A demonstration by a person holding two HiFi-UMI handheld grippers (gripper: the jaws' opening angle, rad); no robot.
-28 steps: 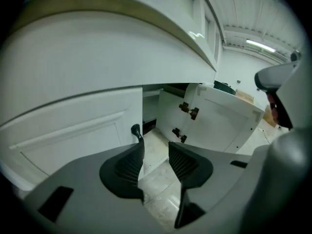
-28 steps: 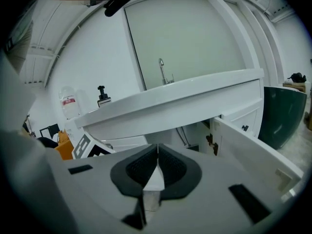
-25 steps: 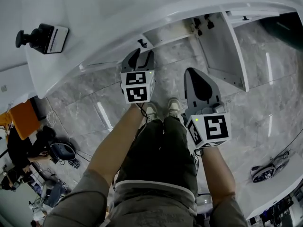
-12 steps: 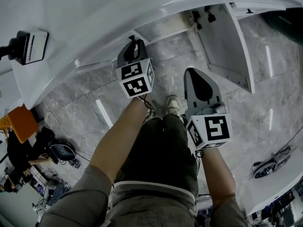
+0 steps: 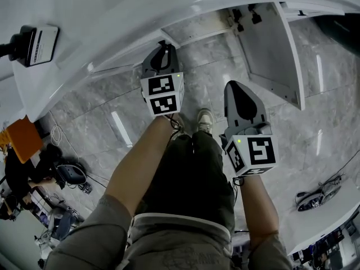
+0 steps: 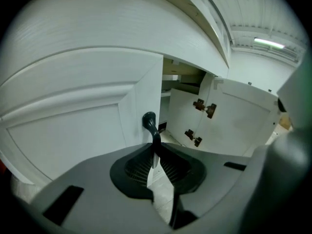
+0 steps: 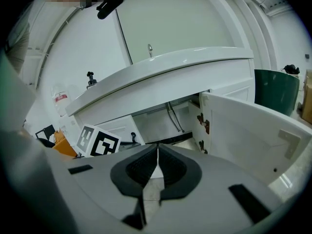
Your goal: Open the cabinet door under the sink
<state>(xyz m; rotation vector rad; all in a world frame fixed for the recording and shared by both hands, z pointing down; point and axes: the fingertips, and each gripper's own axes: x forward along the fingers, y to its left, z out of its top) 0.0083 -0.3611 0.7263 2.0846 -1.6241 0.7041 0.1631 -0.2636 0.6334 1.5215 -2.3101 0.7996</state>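
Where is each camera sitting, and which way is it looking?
Head view: on the person's head, looking steeply down at the floor; arms, legs, shoes, left gripper and right gripper show.
Left gripper view: rides that gripper, facing the shut cabinet door; its jaws have just been closing and grip the black door handle.
Right gripper view: rides that gripper, facing the sink counter; its jaws are together, empty.
Shared: all three show the open cabinet door.

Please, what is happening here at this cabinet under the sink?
A person holds a hand-held gripper in each hand. The jaws of the left hand-held gripper have just been closing on the black handle of the white left cabinet door, which is not open yet. The white right door stands open. The right hand-held gripper hangs shut and empty.
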